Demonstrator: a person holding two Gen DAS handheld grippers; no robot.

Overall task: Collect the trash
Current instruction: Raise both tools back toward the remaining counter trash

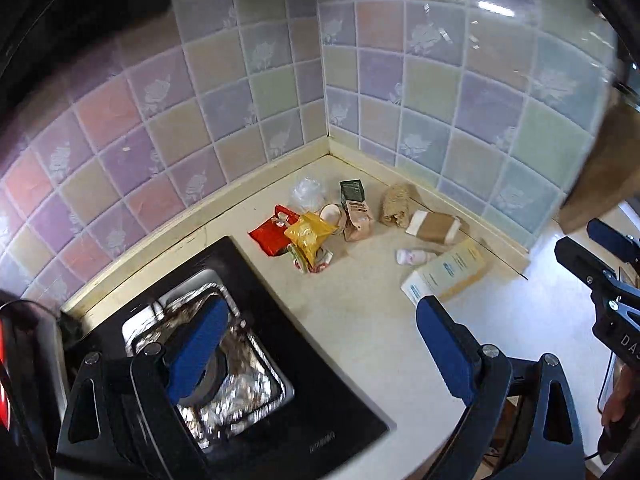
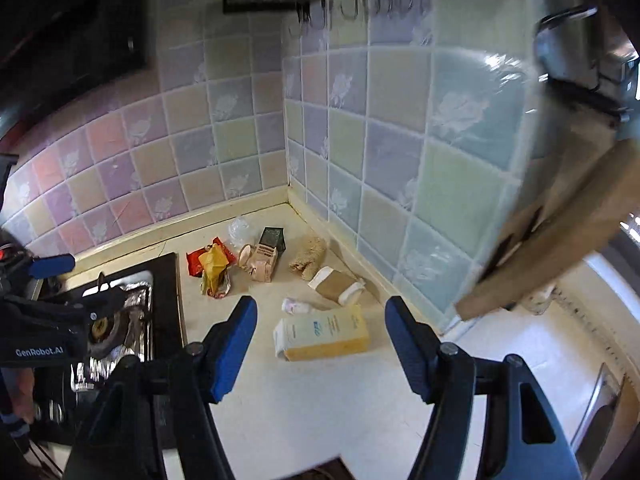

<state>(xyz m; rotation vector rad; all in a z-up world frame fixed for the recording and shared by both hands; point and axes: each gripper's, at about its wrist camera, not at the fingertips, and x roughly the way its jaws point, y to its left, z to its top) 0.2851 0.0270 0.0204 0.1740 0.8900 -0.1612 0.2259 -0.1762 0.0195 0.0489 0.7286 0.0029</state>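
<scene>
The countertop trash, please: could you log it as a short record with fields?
surface: pale countertop in a tiled corner
stove: gas hob at left, foil-lined
nearest item: yellow-white carton, lying flat
beside it: small white-pink wrapper
toward corner: brown packet, yellow bag, red wrapper, clear plastic
left tool: open, empty
right tool: open, empty

Both cameras look steeply down from well above a pale countertop [image 1: 360, 320] into a tiled wall corner [image 1: 326, 136]. The left wrist view sits over the foil-lined gas stove [image 1: 224, 360], its own blue fingers [image 1: 196, 352] framing the bottom edge. The right wrist view hangs farther right, over the yellow-and-white carton [image 2: 322, 334], nearer the right-hand wall. Both share the corner, the scattered litter and the stove; each catches the other gripper at its side edge
</scene>
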